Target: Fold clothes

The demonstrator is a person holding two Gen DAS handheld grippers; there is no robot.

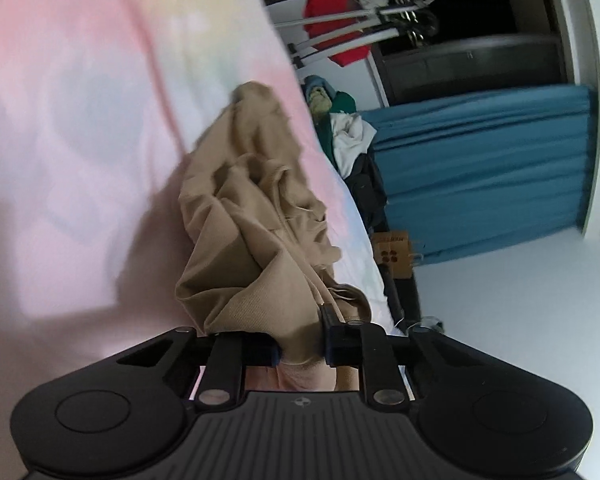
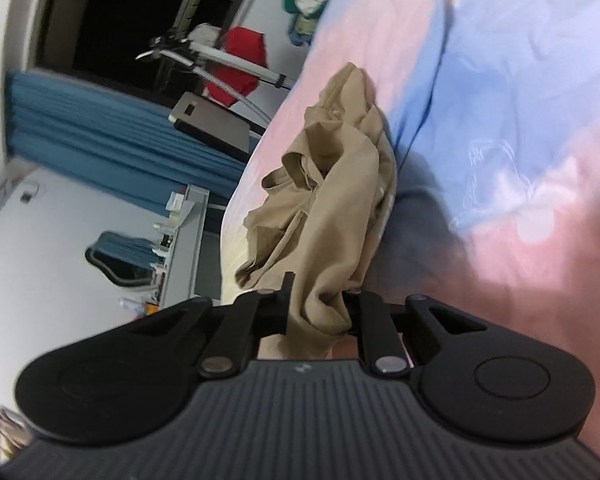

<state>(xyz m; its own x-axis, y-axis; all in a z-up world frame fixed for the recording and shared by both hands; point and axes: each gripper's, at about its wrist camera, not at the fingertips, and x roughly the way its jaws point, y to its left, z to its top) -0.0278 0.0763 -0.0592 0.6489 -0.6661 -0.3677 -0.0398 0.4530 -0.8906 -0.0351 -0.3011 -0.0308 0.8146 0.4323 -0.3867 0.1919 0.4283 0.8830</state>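
Tan garment [image 1: 252, 216], seemingly gripper-clamped [image 1: 302, 346]

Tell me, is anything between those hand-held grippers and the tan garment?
Nothing visible. The left hand-held gripper and the right hand-held gripper each already pinch the crumpled tan garment, which hangs bunched over the pink and blue bedspread.

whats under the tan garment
The tan garment lies bunched on a pastel pink and blue bedsheet, gripped by both the left tool and right tool. The sheet directly beneath it is covered.
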